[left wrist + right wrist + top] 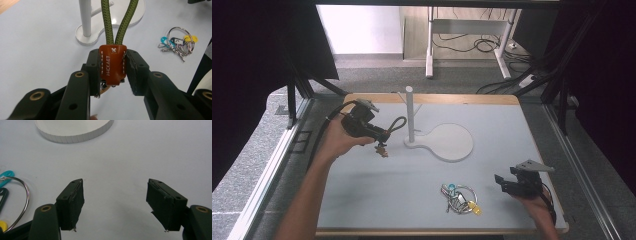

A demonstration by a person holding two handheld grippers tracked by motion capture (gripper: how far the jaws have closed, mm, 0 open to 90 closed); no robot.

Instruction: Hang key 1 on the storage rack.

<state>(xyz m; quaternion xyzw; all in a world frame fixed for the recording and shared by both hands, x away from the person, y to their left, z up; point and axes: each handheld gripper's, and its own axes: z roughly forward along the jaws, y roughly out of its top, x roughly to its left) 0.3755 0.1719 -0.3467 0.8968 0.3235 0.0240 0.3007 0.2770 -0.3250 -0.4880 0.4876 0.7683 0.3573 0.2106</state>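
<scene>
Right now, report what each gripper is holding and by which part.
The left gripper is shut on the brown leather tab of the green cord loop, one jaw on each side of it. The right gripper is open and holds nothing.

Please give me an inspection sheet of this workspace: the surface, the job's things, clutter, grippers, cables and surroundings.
Surface: grey table, wooden edge.
Job's things: green cord loop with brown leather tab; white stand with round base; bunch of keys lying flat.
Clutter: nothing seen.
Grippers: left gripper shut on the tab, raised beside the stand; right gripper open, empty, near the keys.
Cables: black cable trails from left gripper.
Surroundings: floor cables, desk legs, dark curtains.
</scene>
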